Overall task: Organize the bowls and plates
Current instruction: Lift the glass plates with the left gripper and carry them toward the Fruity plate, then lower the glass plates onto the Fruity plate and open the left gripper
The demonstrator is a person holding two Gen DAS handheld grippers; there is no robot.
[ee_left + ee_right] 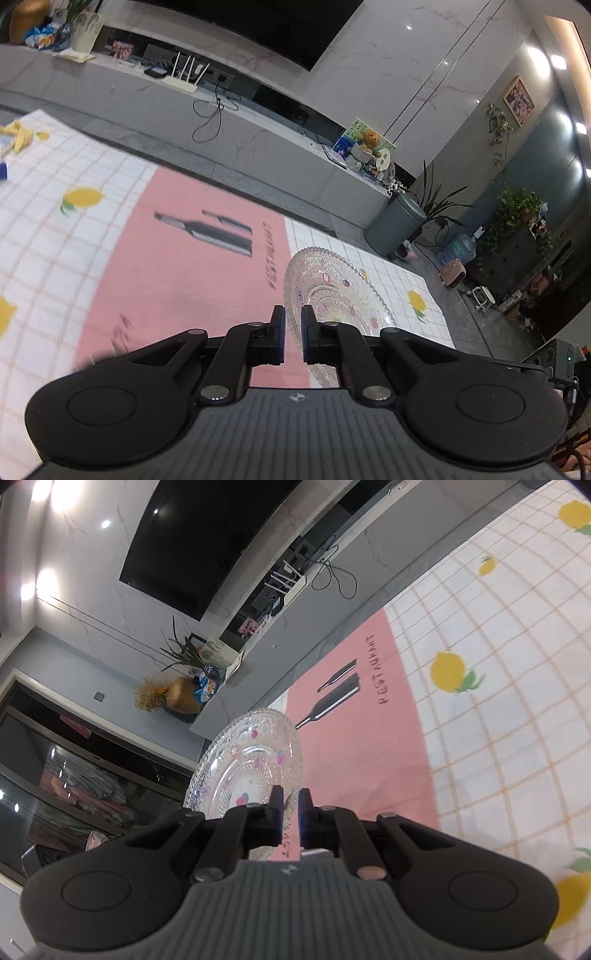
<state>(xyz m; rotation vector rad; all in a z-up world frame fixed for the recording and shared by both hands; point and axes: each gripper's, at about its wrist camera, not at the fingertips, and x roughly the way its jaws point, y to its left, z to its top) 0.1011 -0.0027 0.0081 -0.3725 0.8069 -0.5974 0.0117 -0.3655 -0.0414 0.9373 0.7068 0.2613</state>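
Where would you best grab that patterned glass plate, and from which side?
By the thin rim, coming in edge-on so one finger goes above and one below. The glass plate is wide, shallow and flared, so only its edge fits between narrow fingers. Both the left tool and the right tool appear to pinch a plate rim this way.

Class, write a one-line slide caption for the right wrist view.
Right gripper pinches a glass plate by its rim above the pink mat.

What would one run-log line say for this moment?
left gripper: shut on glass plate | right gripper: shut on glass plate | below: pink mat
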